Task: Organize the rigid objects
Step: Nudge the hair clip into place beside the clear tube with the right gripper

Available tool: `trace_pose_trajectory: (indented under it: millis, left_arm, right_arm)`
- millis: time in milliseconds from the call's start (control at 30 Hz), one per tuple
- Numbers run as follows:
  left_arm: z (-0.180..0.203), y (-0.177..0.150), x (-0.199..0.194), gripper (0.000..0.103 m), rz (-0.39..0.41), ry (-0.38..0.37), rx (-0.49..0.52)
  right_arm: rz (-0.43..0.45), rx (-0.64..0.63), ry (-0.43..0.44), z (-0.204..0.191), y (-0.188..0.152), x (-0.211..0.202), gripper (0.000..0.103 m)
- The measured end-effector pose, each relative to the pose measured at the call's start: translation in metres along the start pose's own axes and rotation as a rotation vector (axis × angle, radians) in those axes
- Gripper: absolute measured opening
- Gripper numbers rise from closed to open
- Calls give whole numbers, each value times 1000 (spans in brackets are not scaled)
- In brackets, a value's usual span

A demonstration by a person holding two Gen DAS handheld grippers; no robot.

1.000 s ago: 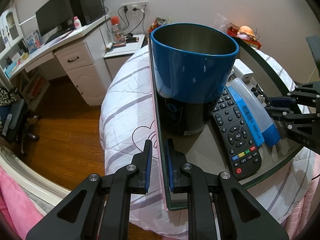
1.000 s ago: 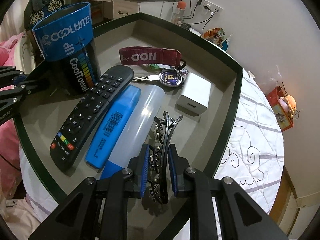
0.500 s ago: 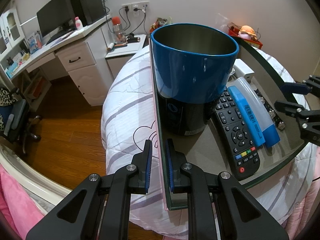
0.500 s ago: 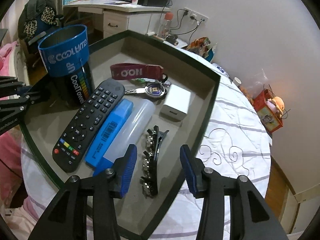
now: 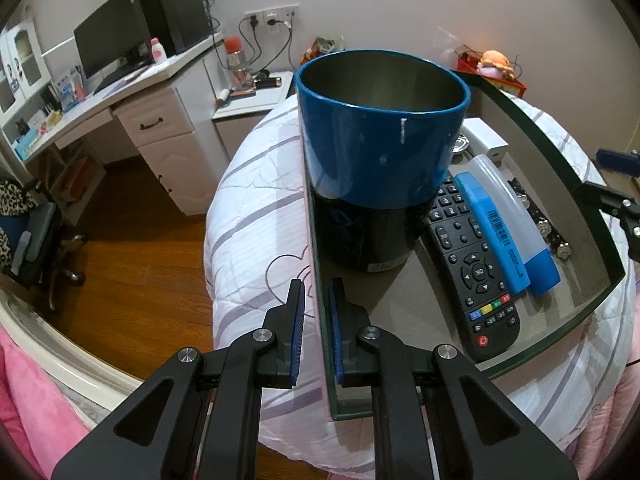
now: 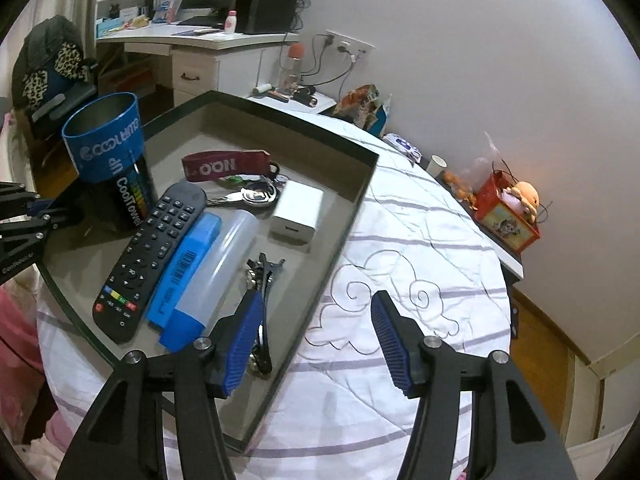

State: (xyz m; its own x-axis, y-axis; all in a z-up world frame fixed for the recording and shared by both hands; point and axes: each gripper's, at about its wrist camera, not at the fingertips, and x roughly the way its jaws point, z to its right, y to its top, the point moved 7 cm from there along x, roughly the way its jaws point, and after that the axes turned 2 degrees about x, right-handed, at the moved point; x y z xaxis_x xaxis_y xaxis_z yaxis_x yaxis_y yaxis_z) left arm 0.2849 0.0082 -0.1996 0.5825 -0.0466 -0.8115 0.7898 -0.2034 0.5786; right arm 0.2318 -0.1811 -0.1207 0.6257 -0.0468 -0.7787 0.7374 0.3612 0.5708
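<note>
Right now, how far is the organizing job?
Done: the hair clip lies in the tray beside the remote and blue case. In hand: left gripper clamps the tray wall; right gripper, just opened, holds nothing. Nothing visibly remains outside.

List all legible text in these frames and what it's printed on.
"COOLTIME", "UP", "CoolTowel": blue and black can.
"OON": maroon key strap; the letters look reversed.
Barcode digits on the blue case: too small.
Remote control button legends: too small.
Lettering on the left gripper arm: blurred.
</note>
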Motion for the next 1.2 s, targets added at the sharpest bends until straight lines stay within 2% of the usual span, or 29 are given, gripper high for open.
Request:
trace_pose_trajectory:
  millis: [367, 667, 800, 1200]
  left_arm:
    - [0, 0, -2, 11, 11, 4, 1]
    - [3, 5, 2, 12, 17, 23, 7]
    - [4, 5, 3, 13, 17, 23, 7]
    - [4, 6, 4, 15, 26, 6, -2]
  right_arm:
    - [-29, 45, 66, -4, -10, 13, 58]
    - [-70, 72, 93, 2, -15, 29, 40]
    - [-87, 90, 111, 5, -20, 35, 37]
    - [1, 136, 184, 16, -9, 14, 38]
